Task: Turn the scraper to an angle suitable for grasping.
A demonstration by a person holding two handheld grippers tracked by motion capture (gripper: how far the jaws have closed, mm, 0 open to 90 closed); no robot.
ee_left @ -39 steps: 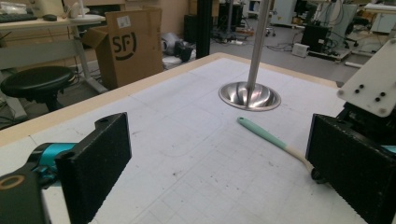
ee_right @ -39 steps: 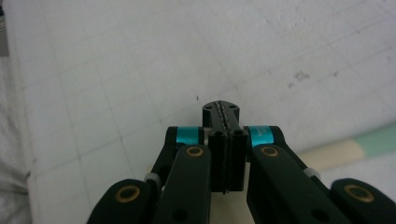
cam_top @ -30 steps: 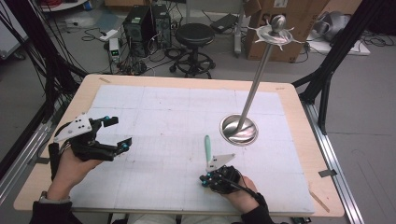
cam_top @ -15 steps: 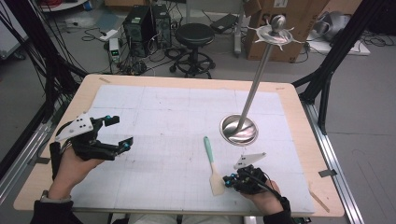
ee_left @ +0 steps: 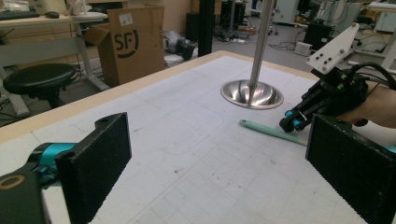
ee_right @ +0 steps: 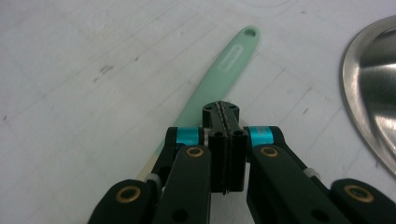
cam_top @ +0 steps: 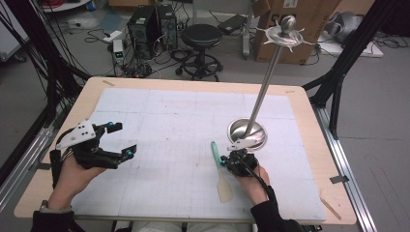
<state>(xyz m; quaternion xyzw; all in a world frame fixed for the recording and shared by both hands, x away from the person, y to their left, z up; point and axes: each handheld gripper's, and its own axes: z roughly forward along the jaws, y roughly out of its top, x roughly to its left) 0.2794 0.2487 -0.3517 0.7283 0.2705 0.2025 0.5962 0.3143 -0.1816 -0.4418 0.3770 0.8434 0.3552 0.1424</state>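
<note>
From above, your right gripper (cam_top: 231,161) sits near the front edge of the table (cam_top: 309,159), right of centre, jaws pressed together with nothing between them, just beside the spatula (cam_top: 220,173). That spatula lies on the white mat (cam_top: 164,121), green handle pointing toward the far edge, pale blade toward you. Just behind your right gripper stands the steel stand (cam_top: 247,134), its pole leaning toward the far right corner. Your left gripper (cam_top: 123,141) hovers near the left edge, jaws spread wide.

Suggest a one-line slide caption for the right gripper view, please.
Shut right claw poised over the mint-green spatula, beside the steel stand base.
</note>
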